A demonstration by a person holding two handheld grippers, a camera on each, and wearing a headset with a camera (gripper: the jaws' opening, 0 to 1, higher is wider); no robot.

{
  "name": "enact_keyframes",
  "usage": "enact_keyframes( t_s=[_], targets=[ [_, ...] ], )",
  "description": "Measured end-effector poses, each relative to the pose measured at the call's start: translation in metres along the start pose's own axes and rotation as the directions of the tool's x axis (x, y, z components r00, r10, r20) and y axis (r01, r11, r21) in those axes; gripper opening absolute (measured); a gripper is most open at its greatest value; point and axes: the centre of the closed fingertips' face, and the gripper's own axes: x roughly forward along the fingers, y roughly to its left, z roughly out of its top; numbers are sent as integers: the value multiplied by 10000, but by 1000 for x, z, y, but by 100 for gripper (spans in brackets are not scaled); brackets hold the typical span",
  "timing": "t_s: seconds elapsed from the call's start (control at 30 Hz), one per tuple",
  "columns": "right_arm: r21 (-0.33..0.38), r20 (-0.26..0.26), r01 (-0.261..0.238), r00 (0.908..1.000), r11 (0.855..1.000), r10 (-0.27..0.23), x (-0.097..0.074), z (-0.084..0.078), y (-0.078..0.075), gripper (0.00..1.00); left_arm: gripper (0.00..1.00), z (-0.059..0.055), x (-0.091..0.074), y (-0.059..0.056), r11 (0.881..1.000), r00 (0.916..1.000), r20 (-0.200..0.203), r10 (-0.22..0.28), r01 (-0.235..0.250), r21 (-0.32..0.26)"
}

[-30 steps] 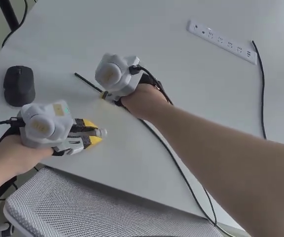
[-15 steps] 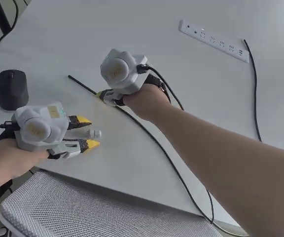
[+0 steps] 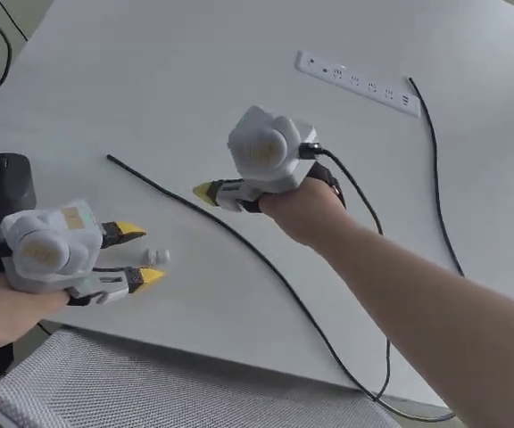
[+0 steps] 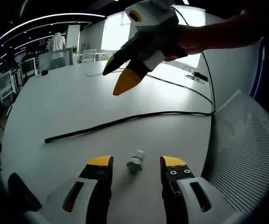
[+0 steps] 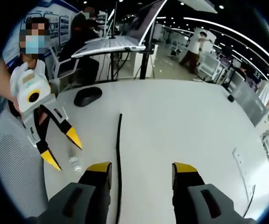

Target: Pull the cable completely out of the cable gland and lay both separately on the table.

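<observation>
Separately, cable [image 3: 239, 239] and gland [image 4: 135, 162] lie on the table [image 3: 150, 89].
Left gripper [image 3: 144, 254], jaws spread, flanks the untouched gland; right gripper [image 5: 142, 167], spread and empty, hovers over the cable.

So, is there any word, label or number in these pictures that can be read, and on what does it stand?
No text can be read.
Sticker on the left gripper: too blurred to read.
Marks on the power strip: too small to read.
Wall posters: too blurred to read.
</observation>
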Motion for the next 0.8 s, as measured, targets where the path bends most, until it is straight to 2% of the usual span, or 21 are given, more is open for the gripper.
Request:
enact_keyframes(
  t_s=[0.13, 0.23, 0.47, 0.5, 0.6, 0.73, 0.8],
  targets=[
    [508, 51, 423, 9991, 9978, -426, -23, -24, -13, 53, 46, 2, -2, -4, 10000, 10000, 4, 0, 0, -9],
    [987, 282, 671, 9971, 9928, -702, -41, -33, -21, 54, 50, 5, -4, -6, 10000, 10000, 11, 23, -23, -49],
    [1476, 576, 1147, 9906, 9824, -1243, -88, -56, -22, 57, 58, 14, -14, -6, 9998, 9998, 71, 183, -183, -114],
    [1703, 625, 1295, 9879, 9768, -1419, -99, -64, -23, 58, 58, 15, -15, -6, 9997, 9998, 79, 191, -190, -128],
    [1962, 613, 1519, 9841, 9687, -1667, -116, -77, -23, 59, 60, 18, -21, -6, 9996, 9996, 88, 252, -250, -164],
    [2795, 781, 1839, 9739, 9424, -2132, -145, -97, -20, 60, 62, 22, -30, -7, 9991, 9993, 157, 345, -342, -235],
    [2907, 809, 2005, 9691, 9356, -2329, -158, -107, -17, 61, 64, 26, -34, -8, 9982, 9988, 317, 371, -355, -493]
  ],
)
